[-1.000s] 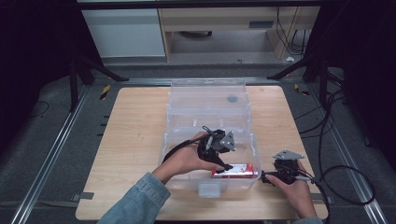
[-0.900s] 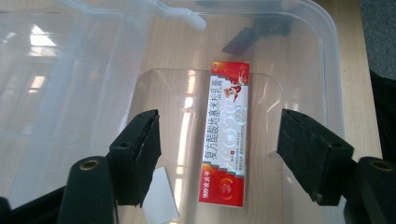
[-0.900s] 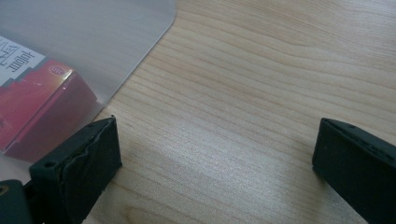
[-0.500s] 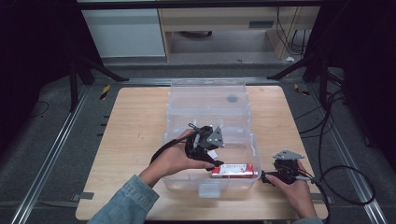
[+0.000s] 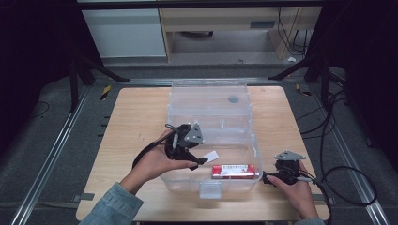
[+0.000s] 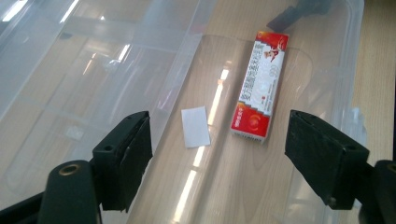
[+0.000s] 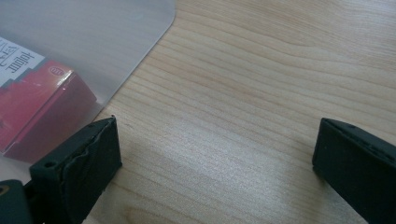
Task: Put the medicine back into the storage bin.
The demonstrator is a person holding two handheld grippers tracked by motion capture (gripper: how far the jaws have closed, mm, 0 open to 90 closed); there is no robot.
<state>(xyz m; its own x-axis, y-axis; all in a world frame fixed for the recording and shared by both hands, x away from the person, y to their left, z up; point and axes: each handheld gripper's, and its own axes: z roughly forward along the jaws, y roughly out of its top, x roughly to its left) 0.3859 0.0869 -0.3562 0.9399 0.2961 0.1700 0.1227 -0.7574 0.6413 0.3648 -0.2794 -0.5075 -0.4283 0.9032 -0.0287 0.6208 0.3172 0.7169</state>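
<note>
While red box (image 5: 235, 170) lies flat on floor of clear bin (image 5: 256, 150), beside small white slip (image 6: 195, 126), both grippers spread wide, holding nothing. Left gripper (image 5: 193, 158) hovers above bin's left part, aimed at box. Right gripper (image 5: 267, 178) rests on table (image 5: 131, 122) just outside bin's right wall. Judged step: box placed, or pick not begun; cannot tell which. Next move, if picking: lower left jaws astride box's narrow sides, then close.

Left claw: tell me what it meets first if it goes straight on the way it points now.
Probably the clear bin's floor, between the white slip and the red box. The left claw is open above it; depth is uncertain.
</note>
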